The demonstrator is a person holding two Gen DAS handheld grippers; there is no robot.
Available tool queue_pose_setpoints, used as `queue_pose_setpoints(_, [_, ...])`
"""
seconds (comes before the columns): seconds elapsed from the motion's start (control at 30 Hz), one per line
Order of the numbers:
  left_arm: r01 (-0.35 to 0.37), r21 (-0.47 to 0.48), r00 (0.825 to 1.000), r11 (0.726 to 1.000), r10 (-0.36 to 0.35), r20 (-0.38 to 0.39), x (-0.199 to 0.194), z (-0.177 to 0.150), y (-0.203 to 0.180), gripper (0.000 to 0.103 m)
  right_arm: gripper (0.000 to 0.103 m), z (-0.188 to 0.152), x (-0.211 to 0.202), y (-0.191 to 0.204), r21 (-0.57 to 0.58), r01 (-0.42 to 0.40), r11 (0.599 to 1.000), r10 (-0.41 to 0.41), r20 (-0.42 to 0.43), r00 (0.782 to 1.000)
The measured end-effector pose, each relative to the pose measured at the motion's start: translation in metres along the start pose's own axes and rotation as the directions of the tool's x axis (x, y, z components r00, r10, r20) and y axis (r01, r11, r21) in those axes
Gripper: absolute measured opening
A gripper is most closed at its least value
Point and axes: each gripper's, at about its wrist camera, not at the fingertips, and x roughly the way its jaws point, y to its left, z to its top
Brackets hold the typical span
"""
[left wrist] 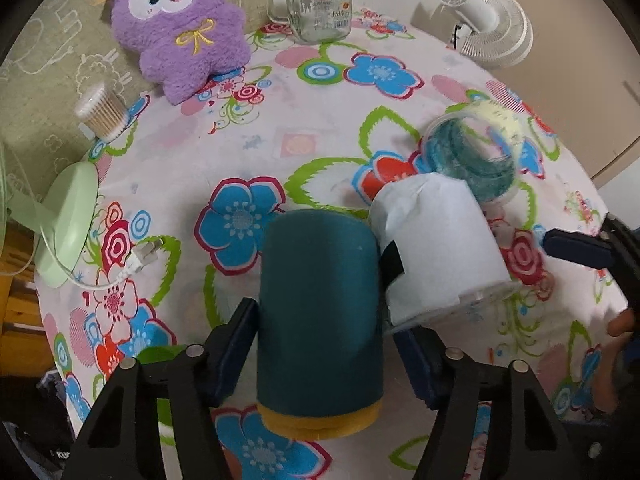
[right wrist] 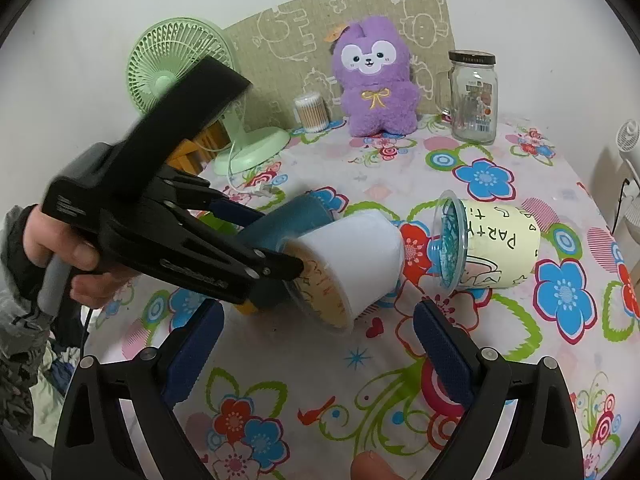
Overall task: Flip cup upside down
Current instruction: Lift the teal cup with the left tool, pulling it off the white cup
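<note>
**Left gripper holds a teal cup on its side over a flowered table**

A round table (right wrist: 400, 420) covered in a bright floral cloth holds three cups close together. The left gripper (left wrist: 320, 332) has its two blue-padded fingers pressed against the sides of a teal cup (left wrist: 318, 312), a cylinder with a yellow band at the end nearest the camera. The cup is tilted, its far end pointing away across the table.

Touching its right side is a white paper-wrapped cup (left wrist: 436, 248), lying tipped with its clear rim toward the viewer. Just beyond lies a third, pale yellow cup (right wrist: 496, 244) on its side, with the word "PARTY" written on it and a clear rim.

The right gripper (right wrist: 320, 344) hovers near the white cup with its fingers spread apart and nothing between them.

The teal cup looks matte and slightly soft-surfaced, probably light and stiff enough for a firm mid-body grip. Holding it across the middle of the wall, as here, should let it rotate without slipping. The neighbouring plastic cups seem thin and easily knocked.

At the back stand a purple plush toy (right wrist: 376, 96), a glass jar (right wrist: 474, 98), a tub of cotton swabs (right wrist: 310, 114) and a green fan (right wrist: 180, 76).
</note>
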Motion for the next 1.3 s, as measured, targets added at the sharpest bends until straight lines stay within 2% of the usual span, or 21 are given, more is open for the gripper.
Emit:
queue_pose_setpoints(0.1, [0.035,-0.013,0.999,0.999,-0.035,0.018,-0.014,-0.002,-0.002,0.055,0.097,-0.001,-0.002,0.001,-0.002,-0.006,1.0,0.006,0.004,1.0])
queue_pose_setpoints(0.23, [-0.005,0.001,1.0,1.0,0.005,0.002,-0.016,-0.003,-0.009,0.055,0.097,-0.003,-0.004,0.004,-0.005,-0.011,1.0,0.011,0.004,1.0])
queue_pose_setpoints(0.33, [-0.011,-0.01,1.0,1.0,0.011,-0.007,-0.013,-0.002,-0.006,0.059,0.097,-0.005,-0.006,0.006,-0.012,-0.006,1.0,0.006,0.001,1.0])
queue_pose_setpoints(0.5, [-0.027,-0.008,0.999,1.0,0.027,-0.034,-0.006,-0.006,-0.002,0.083,0.097,-0.006,-0.008,0.0,-0.004,0.004,1.0,-0.004,0.003,1.0])
queue_pose_setpoints(0.6, [-0.026,-0.017,0.999,1.0,0.025,-0.032,-0.007,-0.008,0.004,0.087,0.097,-0.006,-0.007,-0.002,0.002,0.004,1.0,-0.004,0.001,1.0])
queue_pose_setpoints(0.8, [0.008,-0.055,0.999,0.998,-0.01,-0.037,-0.011,-0.007,0.021,0.088,0.097,-0.004,-0.003,0.0,-0.003,-0.007,1.0,0.007,-0.012,1.0])
queue_pose_setpoints(1.0, [0.057,-0.097,0.998,0.994,-0.057,0.01,-0.027,0.0,0.035,0.09,0.097,-0.004,-0.001,0.002,-0.006,-0.009,1.0,0.009,-0.016,1.0])
queue_pose_setpoints(1.07, [0.055,-0.109,0.998,0.992,-0.054,0.011,-0.026,0.003,0.037,0.093,0.097,-0.004,-0.001,0.002,-0.006,-0.008,1.0,0.008,-0.017,1.0])
queue_pose_setpoints(1.3, [0.053,-0.132,0.998,0.99,-0.055,-0.008,-0.012,0.005,0.042,0.093,0.097,-0.004,-0.002,0.002,-0.011,-0.008,1.0,0.008,-0.013,1.0])
